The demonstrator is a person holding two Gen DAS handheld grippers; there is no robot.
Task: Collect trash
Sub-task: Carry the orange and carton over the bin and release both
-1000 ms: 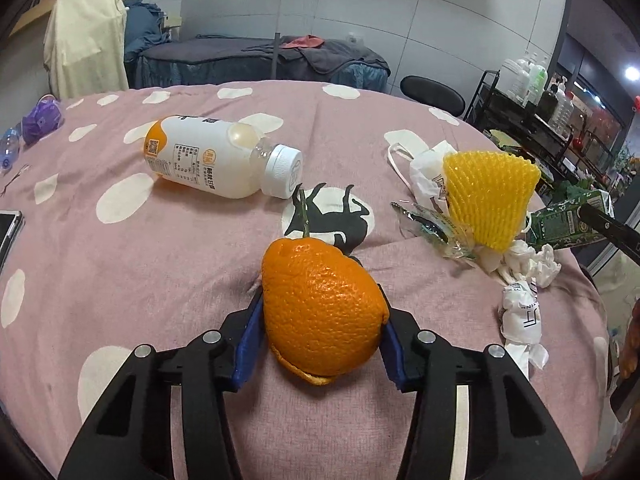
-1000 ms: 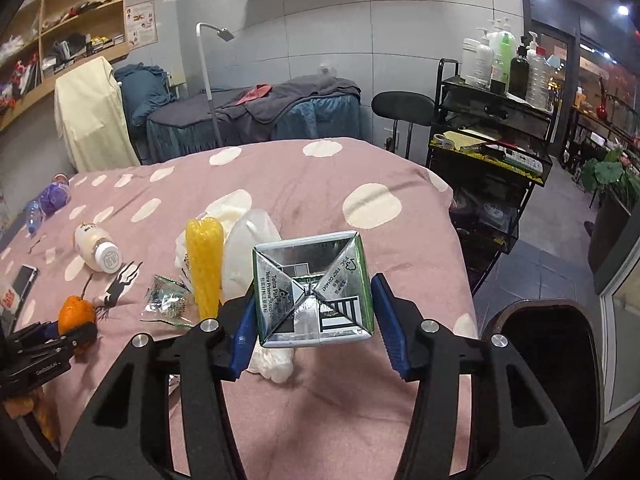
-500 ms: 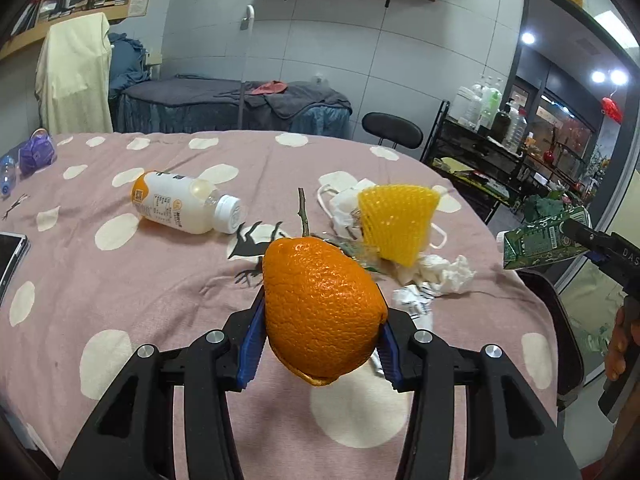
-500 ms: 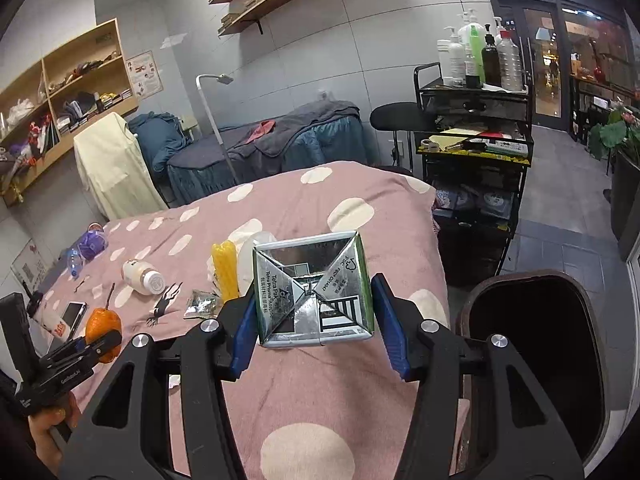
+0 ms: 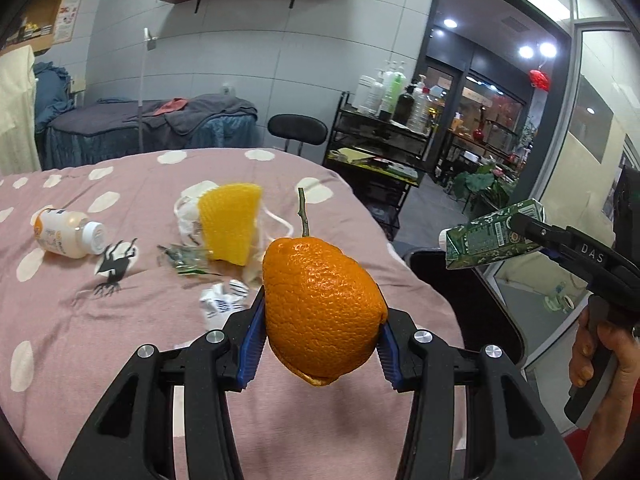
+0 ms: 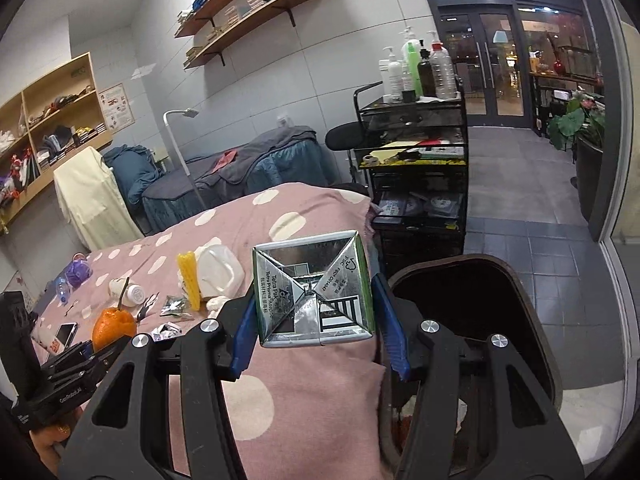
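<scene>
- Your left gripper point(image 5: 320, 338) pinched the dimpled orange citrus fruit point(image 5: 320, 312), stem upward.
- Your right gripper point(image 6: 316, 334) clamped the green foil-bottomed drink carton point(image 6: 314, 290), long axis forward, beside the black bin's rim point(image 6: 516, 276).

Left wrist view: above surface point(image 5: 80, 320), facing its far right edge. Right wrist view: above bin point(image 6: 500, 280), looking back. Shared: surface, litter, bin, each other's gripper.

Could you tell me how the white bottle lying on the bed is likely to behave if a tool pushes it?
The bottle lies on its side and is round, so it would probably roll. It looks like light plastic. The soft cover may slow it.
</scene>
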